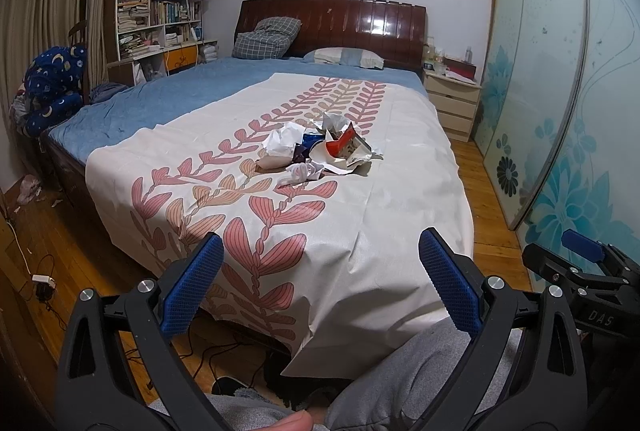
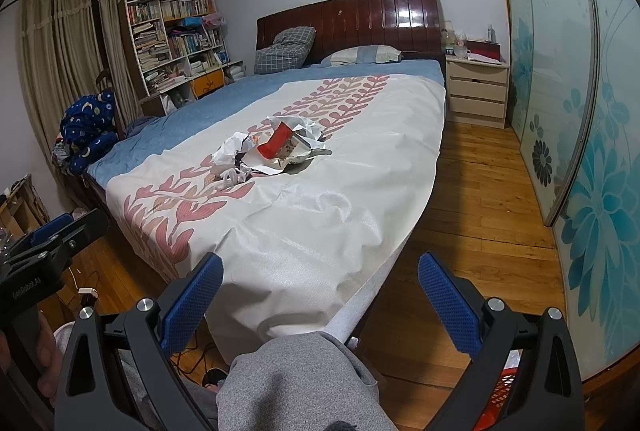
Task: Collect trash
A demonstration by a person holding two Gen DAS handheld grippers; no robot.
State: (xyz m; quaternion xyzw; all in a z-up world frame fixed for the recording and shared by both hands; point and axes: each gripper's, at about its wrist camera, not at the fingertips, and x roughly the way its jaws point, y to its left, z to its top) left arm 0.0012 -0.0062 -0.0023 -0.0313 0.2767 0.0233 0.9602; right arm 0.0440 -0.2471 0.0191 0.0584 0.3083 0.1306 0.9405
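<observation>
A pile of trash (image 1: 320, 149) lies on the cream leaf-patterned cover of the bed (image 1: 360, 243): crumpled white paper, a red and white snack packet (image 1: 344, 145), a blue wrapper. The same trash pile (image 2: 272, 151) shows in the right wrist view, mid-bed. My left gripper (image 1: 320, 283) hangs open at the foot of the bed, well short of the pile, with nothing between its blue pads. My right gripper (image 2: 320, 301) is open too, off the bed's near right corner, empty. Each gripper appears at the edge of the other's view.
A person's grey trouser knee (image 2: 296, 383) sits below the grippers. A red basket (image 2: 500, 395) peeks at bottom right. A wooden floor (image 2: 480, 191) runs along the bed's right side to a nightstand (image 2: 476, 87) and glass wardrobe doors (image 2: 580, 111). Cables (image 1: 44, 287) and a bookshelf (image 1: 160, 3) are on the left.
</observation>
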